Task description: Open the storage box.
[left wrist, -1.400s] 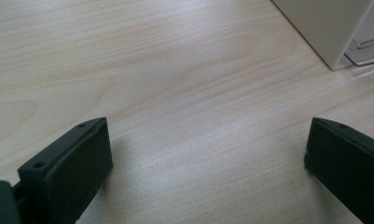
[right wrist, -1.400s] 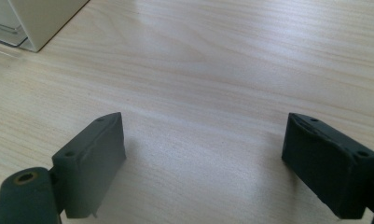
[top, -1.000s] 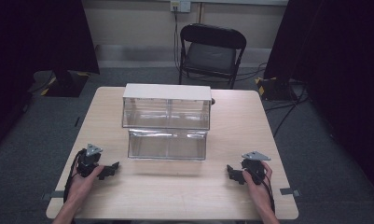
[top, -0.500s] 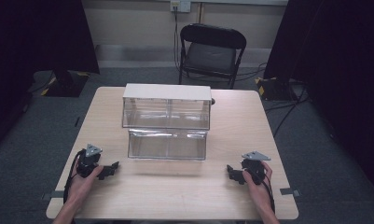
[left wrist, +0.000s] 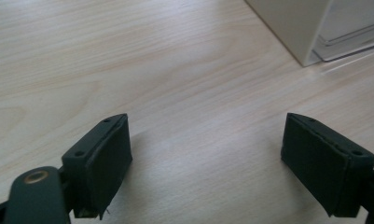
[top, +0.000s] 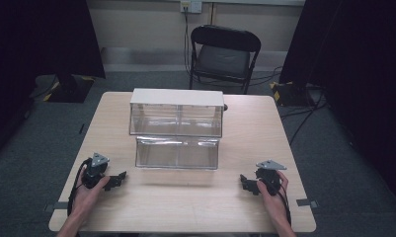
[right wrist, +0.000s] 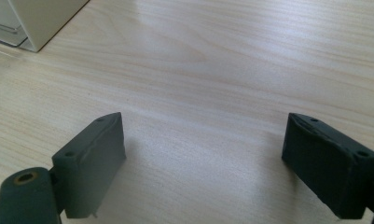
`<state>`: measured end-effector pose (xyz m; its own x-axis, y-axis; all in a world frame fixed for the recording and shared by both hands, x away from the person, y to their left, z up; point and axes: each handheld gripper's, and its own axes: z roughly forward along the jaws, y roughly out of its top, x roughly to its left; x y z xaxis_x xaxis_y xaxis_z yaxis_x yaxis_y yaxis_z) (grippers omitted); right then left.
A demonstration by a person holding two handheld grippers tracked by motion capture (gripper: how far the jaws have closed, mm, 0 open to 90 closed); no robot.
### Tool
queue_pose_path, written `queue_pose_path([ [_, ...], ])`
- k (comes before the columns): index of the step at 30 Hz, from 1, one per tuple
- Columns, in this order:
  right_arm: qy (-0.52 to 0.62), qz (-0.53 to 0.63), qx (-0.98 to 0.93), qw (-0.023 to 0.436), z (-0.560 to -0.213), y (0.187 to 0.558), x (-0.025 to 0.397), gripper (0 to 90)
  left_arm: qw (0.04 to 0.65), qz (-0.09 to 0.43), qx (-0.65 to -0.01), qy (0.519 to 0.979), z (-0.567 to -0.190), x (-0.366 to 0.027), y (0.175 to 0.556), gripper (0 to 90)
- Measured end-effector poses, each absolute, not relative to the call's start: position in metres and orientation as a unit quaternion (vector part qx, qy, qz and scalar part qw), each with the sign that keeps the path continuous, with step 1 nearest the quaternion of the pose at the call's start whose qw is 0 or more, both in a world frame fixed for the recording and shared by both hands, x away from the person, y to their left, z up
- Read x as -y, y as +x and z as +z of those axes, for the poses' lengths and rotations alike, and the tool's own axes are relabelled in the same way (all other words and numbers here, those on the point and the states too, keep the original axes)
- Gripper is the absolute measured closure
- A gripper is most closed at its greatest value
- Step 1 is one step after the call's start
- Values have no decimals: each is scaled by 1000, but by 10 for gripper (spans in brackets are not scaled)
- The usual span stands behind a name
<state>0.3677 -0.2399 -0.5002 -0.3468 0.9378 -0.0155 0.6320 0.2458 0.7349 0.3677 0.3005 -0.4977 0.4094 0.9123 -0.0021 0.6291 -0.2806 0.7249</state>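
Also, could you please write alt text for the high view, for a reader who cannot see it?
A clear two-tier drawer unit with its lower drawer pulled out stands mid-table, and a person's hands rest a left gripper and a right gripper on the wood at either side of it, both apart from it. A black folding chair stands behind the table.

The desk (top: 185,207) is pale wood with a fine, streaked grain. The drawer cabinet (top: 176,98) on it has a cream-white top and side walls, and its drawers (top: 178,153) are clear plastic. Both the left tool (top: 117,178) and the right tool (top: 245,183) are black, each topped with a grey plate. The chair (top: 224,52) is black, the floor (top: 37,133) dark grey.
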Motion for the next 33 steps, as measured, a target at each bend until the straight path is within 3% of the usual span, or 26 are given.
queue_pose_path([
  [18,521,325,-753,235,-500,368,240,123,396,204,-436,782,-480,-278,356,160],
  [33,521,326,-753,235,-500,368,240,123,411,210,-416,784,-472,-262,355,163],
])
